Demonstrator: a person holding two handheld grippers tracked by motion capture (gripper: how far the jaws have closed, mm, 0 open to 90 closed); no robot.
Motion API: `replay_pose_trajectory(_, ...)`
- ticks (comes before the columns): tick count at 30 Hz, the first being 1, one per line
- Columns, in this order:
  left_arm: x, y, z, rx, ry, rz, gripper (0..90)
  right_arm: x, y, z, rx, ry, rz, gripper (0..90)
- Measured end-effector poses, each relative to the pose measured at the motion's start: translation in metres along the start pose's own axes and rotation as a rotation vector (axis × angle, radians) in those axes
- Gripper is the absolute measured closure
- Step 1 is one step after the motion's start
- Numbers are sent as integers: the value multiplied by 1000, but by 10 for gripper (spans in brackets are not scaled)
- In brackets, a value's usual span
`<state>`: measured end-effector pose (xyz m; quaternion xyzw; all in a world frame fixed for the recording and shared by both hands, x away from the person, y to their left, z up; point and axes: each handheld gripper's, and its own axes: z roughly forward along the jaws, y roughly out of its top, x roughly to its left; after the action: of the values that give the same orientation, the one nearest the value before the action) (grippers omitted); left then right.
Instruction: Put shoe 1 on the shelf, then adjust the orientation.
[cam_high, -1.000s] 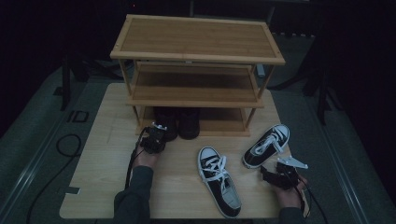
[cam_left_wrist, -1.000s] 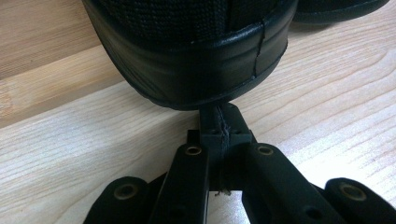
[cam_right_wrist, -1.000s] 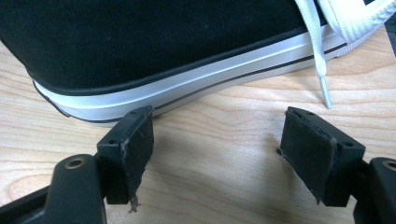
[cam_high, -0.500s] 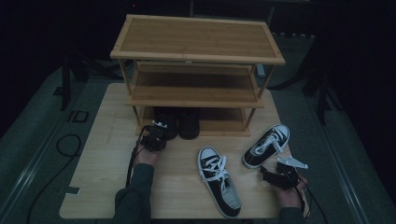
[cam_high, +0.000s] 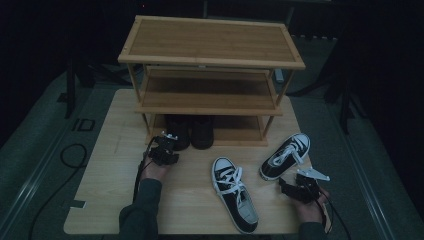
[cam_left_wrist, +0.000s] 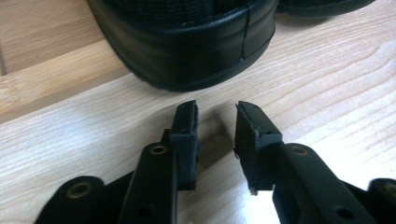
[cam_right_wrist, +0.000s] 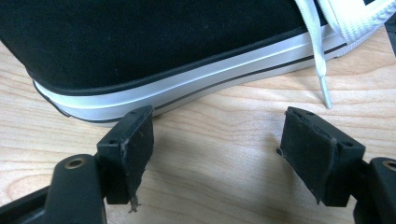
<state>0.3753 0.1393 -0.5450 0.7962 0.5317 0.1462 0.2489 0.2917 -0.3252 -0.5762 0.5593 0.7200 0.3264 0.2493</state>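
Observation:
A pair of black shoes (cam_high: 190, 131) stands on the bottom shelf of a wooden shoe rack (cam_high: 210, 41). My left gripper (cam_high: 165, 148) rests on the table just in front of the left black shoe (cam_left_wrist: 187, 42). Its jaws are slightly apart with nothing between them (cam_left_wrist: 215, 114). Two black-and-white sneakers lie on the table: one in the middle (cam_high: 234, 196) and one to the right (cam_high: 286, 156). My right gripper (cam_high: 292, 186) sits close behind the right sneaker's heel (cam_right_wrist: 140, 42). It is wide open and empty (cam_right_wrist: 219, 123), and a white lace tip hangs nearby.
The light wooden table (cam_high: 112, 170) has bare room at its left and along the front. The rack's top and middle shelves hold nothing. Cables trail from both grippers off the table's front. Dark floor surrounds the table.

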Motion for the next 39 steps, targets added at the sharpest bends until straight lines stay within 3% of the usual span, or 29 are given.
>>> replay_pose_trajectory(8, 9, -15, -5, -39, -8, -2, 603, 0, 0, 0, 0, 0, 0, 253)
replay_pose_trajectory(19, 14, -28, -18, -94, 4, 4, 577, 0, 0, 0, 0, 0, -1, 254)
replay_pose_trajectory(29, 20, -38, -22, -77, 18, -9, 565, 0, 0, 0, -1, -2, 1, 255)
replay_pose_trajectory(32, 23, -41, -21, -90, 10, -36, 565, 1, 0, 0, 0, -4, 3, 255)
replay_pose_trajectory(39, 22, -49, -21, -113, -3, -30, 564, 1, 0, 0, 1, -6, 4, 252)
